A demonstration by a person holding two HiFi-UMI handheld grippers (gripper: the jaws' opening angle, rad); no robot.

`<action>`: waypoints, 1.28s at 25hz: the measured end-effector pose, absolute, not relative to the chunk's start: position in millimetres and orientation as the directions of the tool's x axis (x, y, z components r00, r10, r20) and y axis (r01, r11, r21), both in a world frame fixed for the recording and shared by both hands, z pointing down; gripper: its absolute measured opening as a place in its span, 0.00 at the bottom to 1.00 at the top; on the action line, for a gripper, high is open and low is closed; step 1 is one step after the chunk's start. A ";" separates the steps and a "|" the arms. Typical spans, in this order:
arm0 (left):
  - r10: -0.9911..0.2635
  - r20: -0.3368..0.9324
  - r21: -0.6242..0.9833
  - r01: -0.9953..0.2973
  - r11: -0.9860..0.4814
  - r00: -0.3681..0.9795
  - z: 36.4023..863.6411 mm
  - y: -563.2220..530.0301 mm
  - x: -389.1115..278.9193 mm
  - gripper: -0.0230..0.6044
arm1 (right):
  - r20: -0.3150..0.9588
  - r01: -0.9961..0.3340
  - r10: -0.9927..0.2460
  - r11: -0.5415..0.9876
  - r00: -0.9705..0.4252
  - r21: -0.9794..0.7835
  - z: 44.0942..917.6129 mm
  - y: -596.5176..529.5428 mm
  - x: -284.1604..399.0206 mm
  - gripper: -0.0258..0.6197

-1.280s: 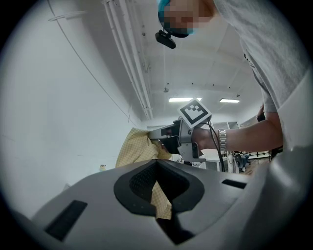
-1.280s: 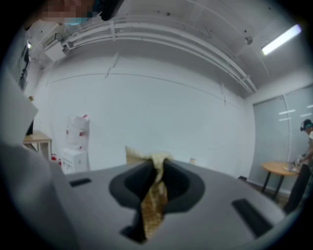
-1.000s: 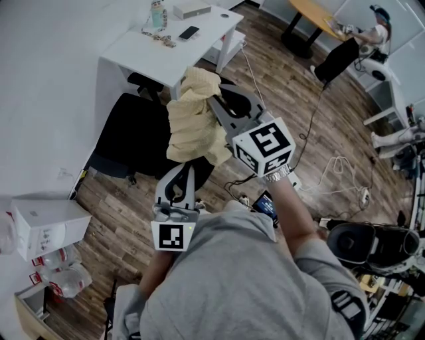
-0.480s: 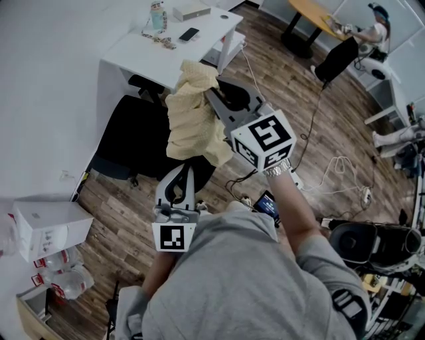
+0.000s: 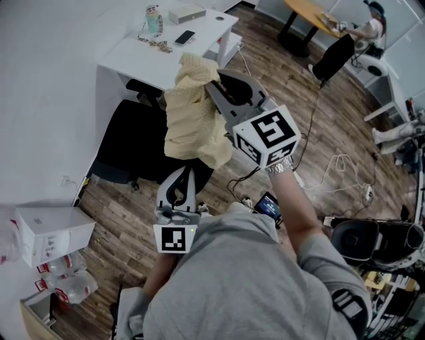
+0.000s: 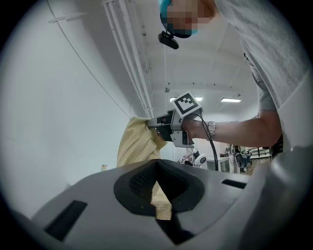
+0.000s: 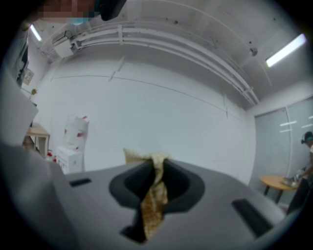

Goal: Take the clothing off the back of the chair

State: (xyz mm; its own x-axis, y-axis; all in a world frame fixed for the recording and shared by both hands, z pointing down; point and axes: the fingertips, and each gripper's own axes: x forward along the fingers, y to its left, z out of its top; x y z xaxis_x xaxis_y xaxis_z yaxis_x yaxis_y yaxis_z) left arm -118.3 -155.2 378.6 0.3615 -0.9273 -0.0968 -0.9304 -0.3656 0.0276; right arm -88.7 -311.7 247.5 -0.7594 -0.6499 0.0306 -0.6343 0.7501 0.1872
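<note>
A pale yellow checked garment (image 5: 192, 116) hangs in the air over the black office chair (image 5: 129, 143). My right gripper (image 5: 214, 89) is shut on its upper part, and that cloth runs down between the jaws in the right gripper view (image 7: 154, 195). Lower and nearer to me, my left gripper (image 5: 184, 171) is shut on the garment's bottom edge. In the left gripper view a strip of the garment (image 6: 160, 197) is pinched between the jaws, and the right gripper (image 6: 155, 127) shows beyond, holding the top of the hanging cloth. Whether the garment still touches the chair back is hidden.
A white desk (image 5: 133, 56) behind the chair carries a bottle (image 5: 153, 18), a phone (image 5: 184, 38) and a box (image 5: 186, 13). A white carton (image 5: 50, 229) sits by the wall at left. Cables (image 5: 339, 172) trail over the wooden floor at right. Another person (image 5: 372, 26) sits far off.
My right gripper has risen with the garment's top, so the cloth hangs higher above the chair. The left gripper has stayed where it was, still holding the lower edge.
</note>
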 end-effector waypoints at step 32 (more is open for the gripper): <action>-0.910 -0.097 -0.007 -0.915 -0.404 0.403 375.6 -157.8 -105.1 0.09 | -0.061 -0.674 -0.679 0.707 -0.732 0.214 199.1 -312.7 -64.4 0.14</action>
State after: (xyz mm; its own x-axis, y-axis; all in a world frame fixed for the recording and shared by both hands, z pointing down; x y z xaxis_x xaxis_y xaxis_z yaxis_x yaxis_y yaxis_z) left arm -105.1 -157.8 375.6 0.4032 -0.9100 -0.0972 -0.9145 -0.4044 -0.0070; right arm -64.4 -312.7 199.1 -0.7317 -0.6789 -0.0611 -0.6739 0.7071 0.2142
